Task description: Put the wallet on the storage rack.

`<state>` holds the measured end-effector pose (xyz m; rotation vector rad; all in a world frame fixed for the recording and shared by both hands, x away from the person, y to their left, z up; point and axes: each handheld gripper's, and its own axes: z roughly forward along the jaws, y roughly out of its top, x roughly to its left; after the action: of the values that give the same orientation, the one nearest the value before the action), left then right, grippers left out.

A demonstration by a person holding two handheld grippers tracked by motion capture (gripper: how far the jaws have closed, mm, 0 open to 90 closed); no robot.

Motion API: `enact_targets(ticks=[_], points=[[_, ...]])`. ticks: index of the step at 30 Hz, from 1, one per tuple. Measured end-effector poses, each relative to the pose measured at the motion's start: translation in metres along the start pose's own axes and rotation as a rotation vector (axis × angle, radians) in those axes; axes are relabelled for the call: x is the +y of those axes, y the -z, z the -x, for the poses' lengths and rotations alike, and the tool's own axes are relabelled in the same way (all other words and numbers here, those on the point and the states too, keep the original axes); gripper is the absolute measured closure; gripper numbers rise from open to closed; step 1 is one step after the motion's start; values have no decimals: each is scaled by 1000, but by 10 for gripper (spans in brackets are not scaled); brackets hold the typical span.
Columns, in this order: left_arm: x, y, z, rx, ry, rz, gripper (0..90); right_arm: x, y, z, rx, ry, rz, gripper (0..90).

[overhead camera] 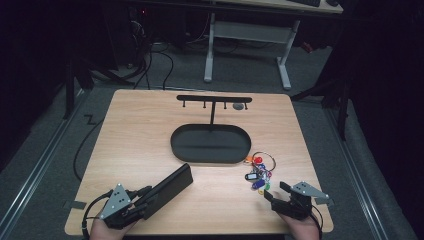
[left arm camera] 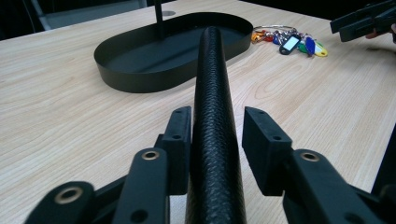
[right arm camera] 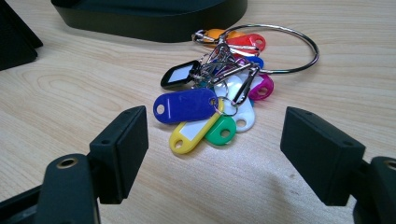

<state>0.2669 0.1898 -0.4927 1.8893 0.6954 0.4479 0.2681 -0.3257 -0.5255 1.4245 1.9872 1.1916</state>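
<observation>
A long black textured case (overhead camera: 170, 187) lies on the wooden table, running from my left gripper (overhead camera: 144, 201) toward the oval black tray (overhead camera: 175, 145). In the left gripper view the case (left arm camera: 212, 70) sits between the jaws of my left gripper (left arm camera: 217, 121). One jaw touches it and the other stands a narrow gap off. A bunch of keys with coloured tags on a big metal ring (overhead camera: 258, 172) lies right of the tray. My right gripper (overhead camera: 275, 190) is open just short of the keys (right arm camera: 215, 88), with nothing between its jaws.
A T-shaped black hook stand (overhead camera: 214, 99) rises from the tray's far side, with a small grey disc (overhead camera: 239, 106) on the table by it. The table's front edge is close under both hands. A white desk frame (overhead camera: 247, 32) and cables are on the floor beyond.
</observation>
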Motion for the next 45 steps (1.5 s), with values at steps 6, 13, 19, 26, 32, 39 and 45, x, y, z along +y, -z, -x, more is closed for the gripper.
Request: enact_targets(ticks=[6, 13, 19, 26, 32, 39, 45], points=[[0, 0, 1, 0, -4, -6, 675, 0, 0, -1, 1, 1, 0, 236], [4, 0, 3, 9, -18, -34, 711, 0, 0, -1, 1, -3, -3, 236], [14, -1, 7, 10, -39, -122, 723, 0, 0, -1, 3, -2, 2, 236], [29, -5, 7, 9, -69, -251, 712, 0, 2, -1, 13, -4, 8, 236], [36, -8, 5, -17, -67, -310, 708, 1, 2, -1, 22, -8, 11, 236], [50, -15, 5, -46, -95, -432, 712, 2, 2, -2, 27, -1, 16, 235], [58, -19, 5, -51, -116, -502, 723, 2, 3, -2, 29, 1, 18, 235]])
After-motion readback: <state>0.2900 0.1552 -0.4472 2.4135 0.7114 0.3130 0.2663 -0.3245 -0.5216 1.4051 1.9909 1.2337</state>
